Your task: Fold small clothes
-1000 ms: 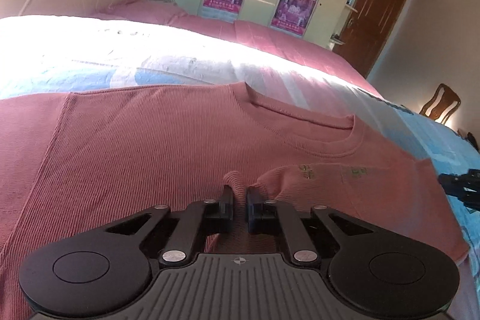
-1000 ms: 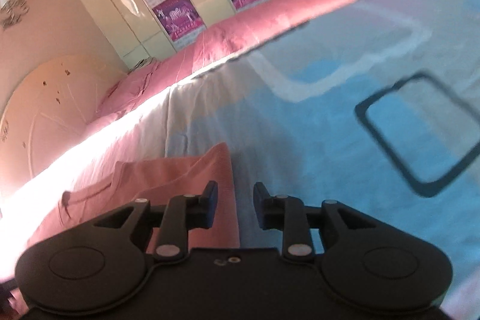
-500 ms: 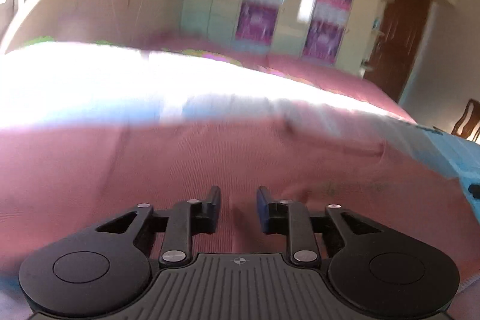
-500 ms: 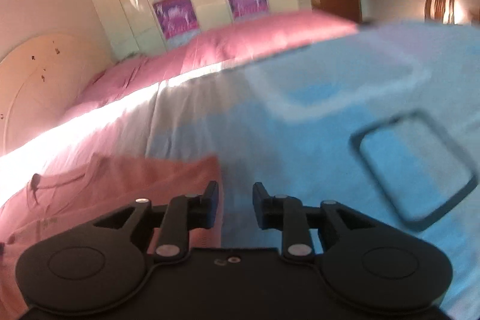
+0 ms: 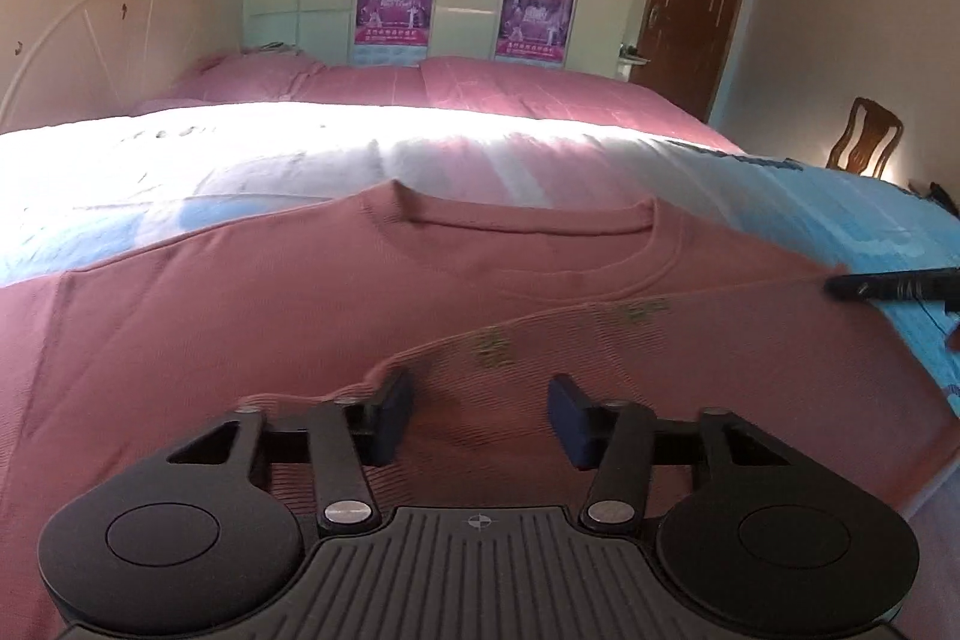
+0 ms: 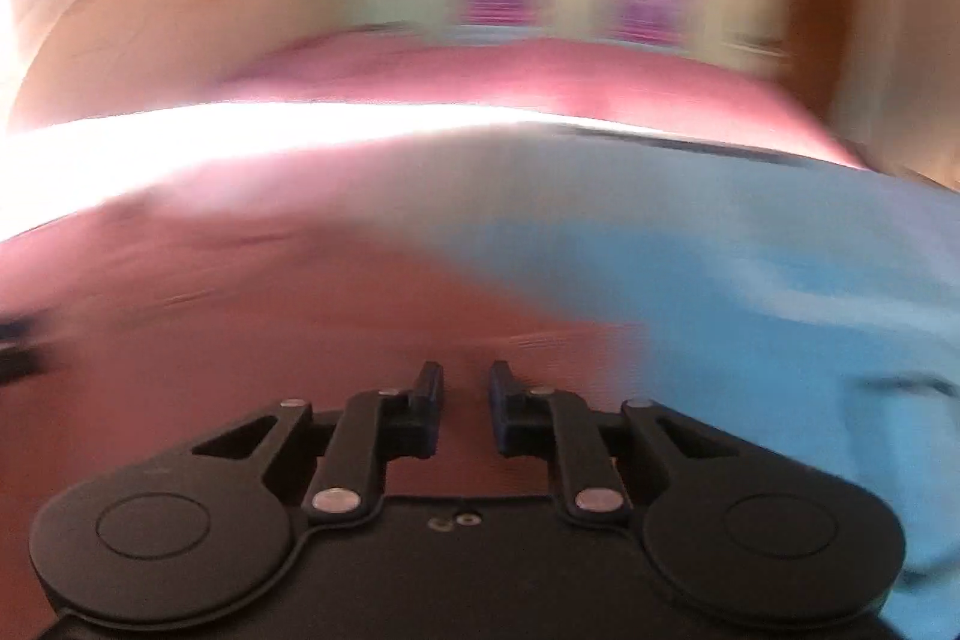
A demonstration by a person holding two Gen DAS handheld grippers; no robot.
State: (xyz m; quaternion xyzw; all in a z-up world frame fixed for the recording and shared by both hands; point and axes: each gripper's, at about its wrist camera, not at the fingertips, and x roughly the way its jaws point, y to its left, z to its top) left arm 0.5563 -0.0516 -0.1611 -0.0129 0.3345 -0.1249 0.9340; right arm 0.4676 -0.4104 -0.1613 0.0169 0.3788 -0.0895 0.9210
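Pink shirt (image 5: 240, 340) on the bed (image 5: 840, 220): your left gripper (image 5: 477, 415) has just spread apart over it, your right gripper (image 6: 467, 409) has closed, jaws nearly together above its edge.

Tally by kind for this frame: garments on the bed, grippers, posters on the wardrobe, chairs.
Pink shirt: 1
Grippers: 2, the left gripper and the right gripper
Purple posters: 4
Wooden chair: 1
Total: 8
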